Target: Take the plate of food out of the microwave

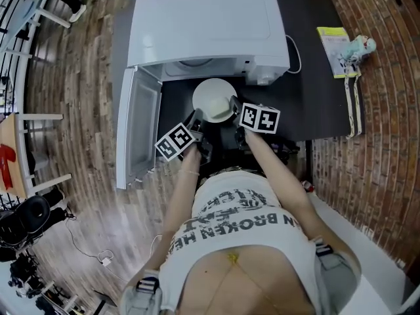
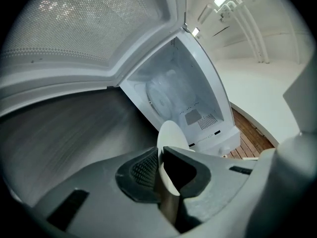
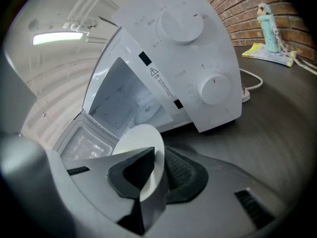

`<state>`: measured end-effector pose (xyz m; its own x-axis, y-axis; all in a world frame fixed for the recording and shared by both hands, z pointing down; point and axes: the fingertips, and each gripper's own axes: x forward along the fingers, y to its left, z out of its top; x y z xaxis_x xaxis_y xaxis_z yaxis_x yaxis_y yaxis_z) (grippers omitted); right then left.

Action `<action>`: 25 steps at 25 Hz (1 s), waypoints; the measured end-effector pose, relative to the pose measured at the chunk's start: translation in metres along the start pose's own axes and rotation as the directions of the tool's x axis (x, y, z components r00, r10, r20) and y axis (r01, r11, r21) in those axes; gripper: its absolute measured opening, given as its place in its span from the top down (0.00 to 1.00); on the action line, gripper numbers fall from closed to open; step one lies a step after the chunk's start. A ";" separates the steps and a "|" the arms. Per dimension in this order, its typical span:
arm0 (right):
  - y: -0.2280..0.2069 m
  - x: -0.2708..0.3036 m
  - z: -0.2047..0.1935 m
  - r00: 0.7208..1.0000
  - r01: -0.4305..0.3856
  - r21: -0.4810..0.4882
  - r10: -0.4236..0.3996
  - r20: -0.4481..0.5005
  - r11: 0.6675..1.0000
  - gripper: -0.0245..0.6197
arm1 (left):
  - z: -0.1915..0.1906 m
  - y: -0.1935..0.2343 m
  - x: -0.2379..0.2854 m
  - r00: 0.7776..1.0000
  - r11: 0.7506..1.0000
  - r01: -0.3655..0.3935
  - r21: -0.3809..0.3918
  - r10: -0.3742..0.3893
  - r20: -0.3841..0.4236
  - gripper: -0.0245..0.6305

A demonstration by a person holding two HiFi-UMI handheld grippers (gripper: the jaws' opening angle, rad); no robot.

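Note:
The white microwave [image 1: 203,25] stands on the dark table [image 1: 318,104] with its door [image 1: 138,126] swung open to the left. A round white plate [image 1: 213,99] hangs just in front of the open cavity [image 2: 173,93], outside it. My left gripper [image 1: 195,119] is shut on the plate's left rim [image 2: 171,135], and the right gripper [image 1: 233,104] is shut on its right rim [image 3: 141,140]. Both gripper views show the plate edge-on between the pads. The plate's face looks plain white; I can make out no food on it.
Two round knobs [image 3: 214,88] sit on the microwave's control panel. Its white cable [image 3: 250,86] trails over the table at the right. A yellow booklet [image 1: 335,41] and a small pale bottle [image 1: 361,44] lie at the table's far right. Wooden floor spreads to the left.

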<state>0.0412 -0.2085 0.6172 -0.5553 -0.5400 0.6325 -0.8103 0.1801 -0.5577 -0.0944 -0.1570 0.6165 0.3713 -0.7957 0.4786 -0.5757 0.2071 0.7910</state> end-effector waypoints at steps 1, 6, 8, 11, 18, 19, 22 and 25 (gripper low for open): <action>0.003 0.001 -0.003 1.000 0.001 0.007 -0.001 -0.002 1.000 0.87 | 0.002 0.002 -0.003 1.000 1.000 0.001 0.004 -0.001 -0.006 0.91; 0.017 0.002 -0.016 1.000 0.027 0.035 -0.027 0.003 0.999 0.87 | 0.009 0.014 -0.013 0.999 1.000 0.011 0.011 -0.011 -0.047 0.91; 0.019 0.001 -0.021 0.999 0.044 0.043 -0.044 0.007 0.998 0.87 | 0.009 0.018 -0.016 0.998 1.000 0.017 0.014 -0.016 -0.065 0.90; 0.023 0.000 -0.029 0.998 0.061 0.060 -0.063 0.019 0.996 0.87 | 0.010 0.023 -0.021 0.996 0.999 0.030 0.024 -0.027 -0.088 0.90; 0.034 -0.009 -0.049 0.994 0.091 0.098 -0.097 0.057 0.991 0.87 | 0.009 0.031 -0.036 0.988 0.997 0.069 0.046 -0.062 -0.139 0.90; 0.036 -0.011 -0.054 0.993 0.095 0.101 -0.101 0.059 0.990 0.87 | 0.007 0.034 -0.039 0.987 0.996 0.072 0.047 -0.064 -0.145 0.91; 0.038 -0.016 -0.069 0.990 0.111 0.116 -0.120 0.068 0.987 0.87 | 0.001 0.041 -0.049 0.984 0.995 0.080 0.055 -0.070 -0.165 0.91; 0.041 -0.023 -0.083 0.988 0.122 0.135 -0.134 0.081 0.983 0.87 | -0.006 0.046 -0.058 0.980 0.994 0.091 0.064 -0.077 -0.184 0.90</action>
<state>0.0054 -0.1203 0.6250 -0.4249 -0.6241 0.6558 -0.8393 0.0001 -0.5437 -0.1381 -0.0984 0.6272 0.5427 -0.6907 0.4779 -0.5850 0.0974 0.8052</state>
